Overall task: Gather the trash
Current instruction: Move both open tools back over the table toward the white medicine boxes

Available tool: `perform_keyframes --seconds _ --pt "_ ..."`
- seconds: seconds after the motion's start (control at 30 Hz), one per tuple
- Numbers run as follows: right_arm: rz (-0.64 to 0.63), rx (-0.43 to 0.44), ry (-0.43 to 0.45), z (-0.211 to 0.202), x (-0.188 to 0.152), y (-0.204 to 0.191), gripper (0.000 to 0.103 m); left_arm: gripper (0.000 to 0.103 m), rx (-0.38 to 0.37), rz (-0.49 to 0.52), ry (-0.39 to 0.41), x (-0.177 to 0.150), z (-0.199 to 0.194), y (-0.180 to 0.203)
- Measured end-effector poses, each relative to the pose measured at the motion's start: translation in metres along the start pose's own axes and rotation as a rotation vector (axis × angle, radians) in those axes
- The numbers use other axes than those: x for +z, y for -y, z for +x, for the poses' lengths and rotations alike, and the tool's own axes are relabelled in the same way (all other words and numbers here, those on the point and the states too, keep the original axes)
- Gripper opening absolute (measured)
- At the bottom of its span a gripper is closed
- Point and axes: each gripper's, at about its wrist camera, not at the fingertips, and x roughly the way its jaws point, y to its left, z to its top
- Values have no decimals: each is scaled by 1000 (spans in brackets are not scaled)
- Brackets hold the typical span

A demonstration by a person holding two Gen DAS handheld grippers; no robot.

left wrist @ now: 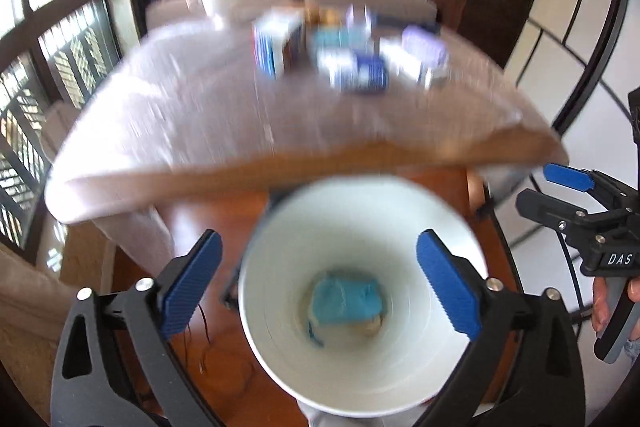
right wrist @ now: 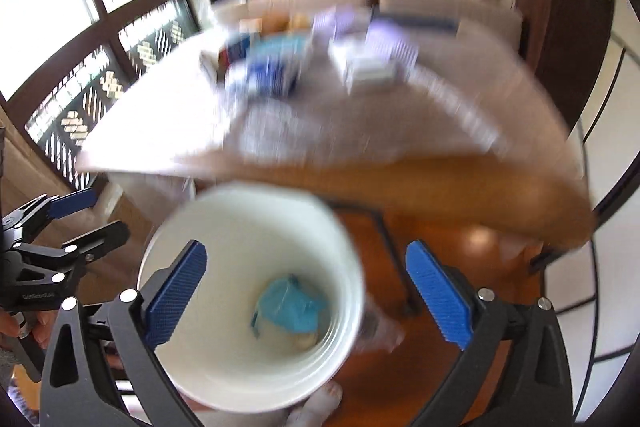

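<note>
A white bin on the floor already holds a crumpled blue scrap. Both the left hand-held gripper and the right hand-held gripper hang empty above it, jaws apart. Blurred boxes, possibly trash, wait on the counter.

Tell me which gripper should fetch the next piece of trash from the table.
Either, marginally the right gripper: both are open and empty above the white bin, and the blurred boxes look about equally far.
</note>
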Motion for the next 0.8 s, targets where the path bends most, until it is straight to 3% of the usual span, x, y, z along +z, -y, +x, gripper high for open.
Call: perform_keyframes --seconds 0.17,0.23,0.33,0.63,0.8 --pt "-74 -119 162 -29 26 5 99 100 49 -35 87 27 -17 -5" --pt "-83 -141 153 -28 35 9 99 100 66 -47 105 37 -18 -7" --pt "-58 -85 131 -20 45 19 99 100 77 -67 123 50 -17 -16" --pt "-17 -64 67 21 78 26 99 100 8 -93 91 89 13 -39" --pt "-7 -145 71 45 100 24 99 100 1 -80 72 115 36 -55"
